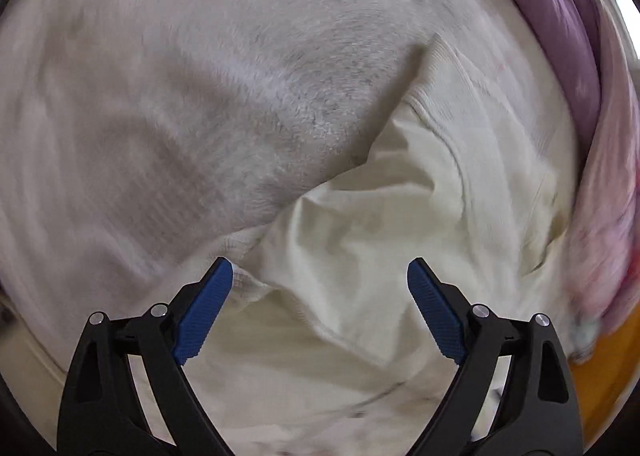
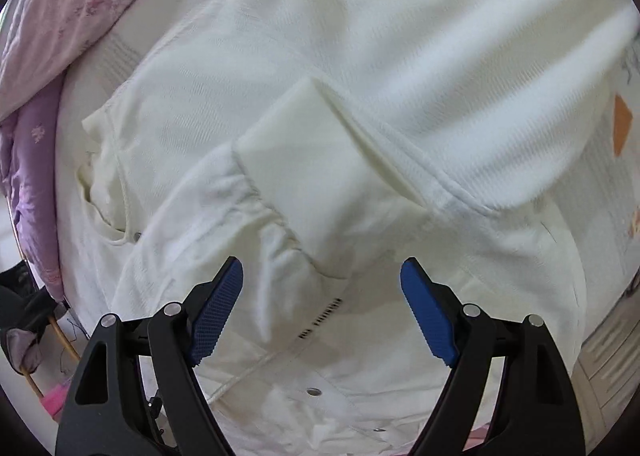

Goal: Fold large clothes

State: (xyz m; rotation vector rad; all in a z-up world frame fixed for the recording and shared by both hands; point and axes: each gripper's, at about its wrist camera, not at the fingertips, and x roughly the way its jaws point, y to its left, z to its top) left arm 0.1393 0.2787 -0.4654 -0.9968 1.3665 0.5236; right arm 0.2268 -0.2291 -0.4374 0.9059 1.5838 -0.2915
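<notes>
A large cream-white hooded garment (image 2: 360,67) lies spread over the bed and fills the right wrist view. One sleeve with a ribbed cuff (image 2: 320,175) is folded across its body, and a drawstring (image 2: 124,191) runs by the hood at the left. My right gripper (image 2: 322,276) is open, just above the cuff, holding nothing. In the left wrist view the same garment (image 1: 380,223) lies crumpled beside its fleecy grey-white lining (image 1: 240,95). My left gripper (image 1: 320,276) is open over a fold, holding nothing.
A pink and purple floral quilt (image 2: 52,35) is bunched along the left edge of the bed in the right wrist view, and it shows at the right in the left wrist view (image 1: 560,15). A curved wooden frame (image 2: 60,332) and dark items sit at lower left.
</notes>
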